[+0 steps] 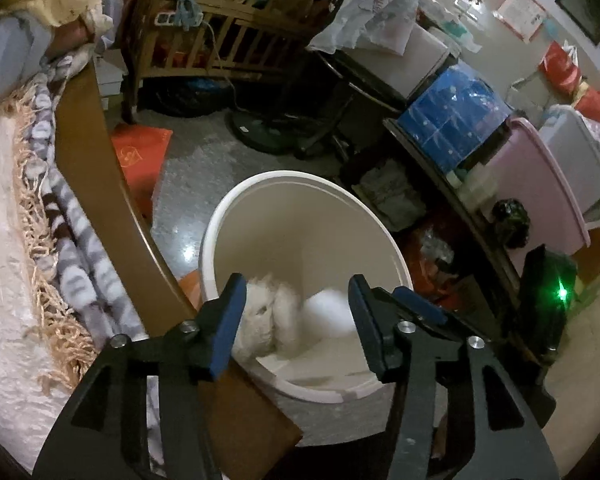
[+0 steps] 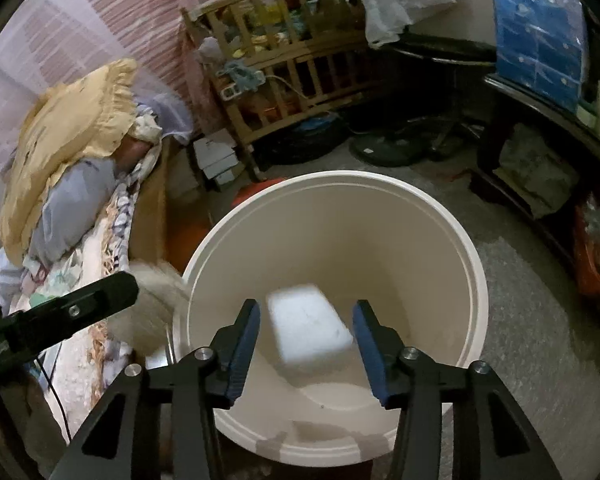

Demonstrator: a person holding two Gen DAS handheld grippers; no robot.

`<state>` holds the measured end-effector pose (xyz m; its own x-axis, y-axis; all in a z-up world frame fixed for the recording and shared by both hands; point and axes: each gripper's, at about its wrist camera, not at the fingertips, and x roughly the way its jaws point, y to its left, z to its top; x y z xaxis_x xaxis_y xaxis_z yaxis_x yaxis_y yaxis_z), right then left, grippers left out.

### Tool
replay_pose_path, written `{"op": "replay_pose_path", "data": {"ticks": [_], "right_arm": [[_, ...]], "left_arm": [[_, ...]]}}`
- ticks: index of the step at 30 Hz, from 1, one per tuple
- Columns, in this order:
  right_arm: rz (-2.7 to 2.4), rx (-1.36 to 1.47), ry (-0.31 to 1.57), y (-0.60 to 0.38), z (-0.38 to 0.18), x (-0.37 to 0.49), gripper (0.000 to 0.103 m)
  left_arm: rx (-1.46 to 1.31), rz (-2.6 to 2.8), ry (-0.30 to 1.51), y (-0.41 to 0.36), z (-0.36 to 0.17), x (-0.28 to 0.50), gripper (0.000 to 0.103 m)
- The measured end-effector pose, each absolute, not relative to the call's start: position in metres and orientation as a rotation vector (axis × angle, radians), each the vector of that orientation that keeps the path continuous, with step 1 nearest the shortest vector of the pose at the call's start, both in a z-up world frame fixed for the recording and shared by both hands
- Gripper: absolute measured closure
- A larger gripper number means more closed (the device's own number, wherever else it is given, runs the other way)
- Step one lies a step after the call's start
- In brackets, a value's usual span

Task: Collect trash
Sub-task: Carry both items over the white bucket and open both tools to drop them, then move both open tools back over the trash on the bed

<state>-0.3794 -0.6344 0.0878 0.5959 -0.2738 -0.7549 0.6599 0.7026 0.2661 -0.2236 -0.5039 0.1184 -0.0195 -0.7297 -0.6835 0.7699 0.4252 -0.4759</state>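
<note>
We are holding both tongs, left [image 1: 296,304] and right [image 2: 306,334], open over the white bin [image 2: 476,264]; a light, soft tissue wad [image 1: 266,312] and white packet [image 2: 310,326] are dropping in.

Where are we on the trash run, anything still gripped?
Done: both grippers are open over the white bucket. In hand: nothing; a blurred white block sits between the right gripper fingers, a fluffy white wad by the left gripper, both seemingly dropping in. Left: no further trash can be made out.
</note>
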Motion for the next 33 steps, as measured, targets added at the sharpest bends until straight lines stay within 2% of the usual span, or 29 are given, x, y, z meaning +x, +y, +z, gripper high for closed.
{"op": "replay_pose_path", "data": {"ticks": [5, 9, 18, 33], "right_arm": [[-0.566, 0.57, 0.748, -0.63, 0.089, -0.377, 0.052], [-0.532, 0.547, 0.748, -0.618, 0.093, -0.37, 0.044], [-0.405, 0.5, 0.766, -0.572, 0.101, -0.335, 0.04], [-0.111, 0.38, 0.821, -0.462, 0.107, -0.242, 0.036]], "left_arm": [[0.084, -1.136, 1.025, -0.486, 0.121, -0.223, 0.051], [0.133, -1.045, 0.979, -0.465, 0.122, -0.221, 0.051], [0.21, -0.861, 0.892, -0.407, 0.122, -0.206, 0.051], [0.131, -0.607, 0.875, -0.266, 0.131, -0.151, 0.051]]}}
